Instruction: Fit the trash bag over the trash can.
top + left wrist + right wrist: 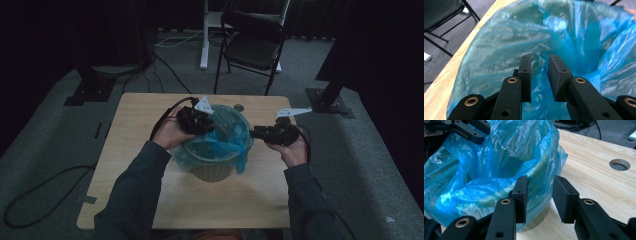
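From above I see the bin [212, 170] mid-table [135, 145], lined with the blue bag [220, 142]. My left gripper [539, 62] hangs over the bag's mouth, jaws narrowly parted with a fold of film between them, perhaps touching. My right gripper [540, 186] shows the table's round hole [619, 165]; its jaws are spread wider astride the bag's rim.

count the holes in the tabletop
1 that I can see: a round hole in the table, near the far edge just beyond the bin with the blue bag. The bin and the hands could hide others.
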`<state>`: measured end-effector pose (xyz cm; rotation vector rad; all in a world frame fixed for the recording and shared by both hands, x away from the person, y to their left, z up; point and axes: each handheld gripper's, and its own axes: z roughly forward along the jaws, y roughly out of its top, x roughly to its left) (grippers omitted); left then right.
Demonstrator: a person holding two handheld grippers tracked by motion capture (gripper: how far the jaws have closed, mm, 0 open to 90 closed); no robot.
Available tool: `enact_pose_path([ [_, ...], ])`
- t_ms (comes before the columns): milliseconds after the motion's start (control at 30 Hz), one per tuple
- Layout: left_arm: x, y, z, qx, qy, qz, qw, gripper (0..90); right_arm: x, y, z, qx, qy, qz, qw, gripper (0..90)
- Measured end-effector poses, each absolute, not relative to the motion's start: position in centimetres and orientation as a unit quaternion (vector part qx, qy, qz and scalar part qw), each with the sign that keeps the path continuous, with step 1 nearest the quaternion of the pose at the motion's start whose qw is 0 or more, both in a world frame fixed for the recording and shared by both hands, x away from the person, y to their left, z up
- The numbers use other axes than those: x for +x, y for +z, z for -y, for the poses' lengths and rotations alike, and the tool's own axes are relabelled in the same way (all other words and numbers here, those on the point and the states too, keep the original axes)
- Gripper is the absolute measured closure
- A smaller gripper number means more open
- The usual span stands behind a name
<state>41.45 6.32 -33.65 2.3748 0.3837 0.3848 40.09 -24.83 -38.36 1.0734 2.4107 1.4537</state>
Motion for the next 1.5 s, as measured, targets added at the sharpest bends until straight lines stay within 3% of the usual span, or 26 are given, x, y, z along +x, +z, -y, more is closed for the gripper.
enact_pose_path([
  [100, 41.2, -33.0, -5.8, 0.913, 0.147, -0.133, 0.357, 72.9, 40.1, -38.4, 24.8, 0.356, 0.482, -0.798, 0.062, 64.5],
  [333, 41.5, -33.7, -4.6, 0.930, 0.160, -0.123, 0.306, 72.7, 40.1, -38.4, 24.8, 0.355, 0.481, -0.799, 0.063, 64.5],
  [900, 42.2, -36.1, -3.3, 0.948, 0.186, -0.136, 0.219, 62.7, 40.0, -38.5, 24.8, 0.353, 0.479, -0.801, 0.061, 63.9],
  [1333, 42.4, -36.8, -3.8, 0.951, 0.187, -0.153, 0.191, 56.2, 40.0, -38.4, 24.8, 0.350, 0.479, -0.803, 0.060, 63.4],
  [1500, 42.4, -36.8, -4.1, 0.951, 0.189, -0.162, 0.181, 49.7, 40.0, -38.5, 24.9, 0.349, 0.482, -0.802, 0.057, 63.2],
])
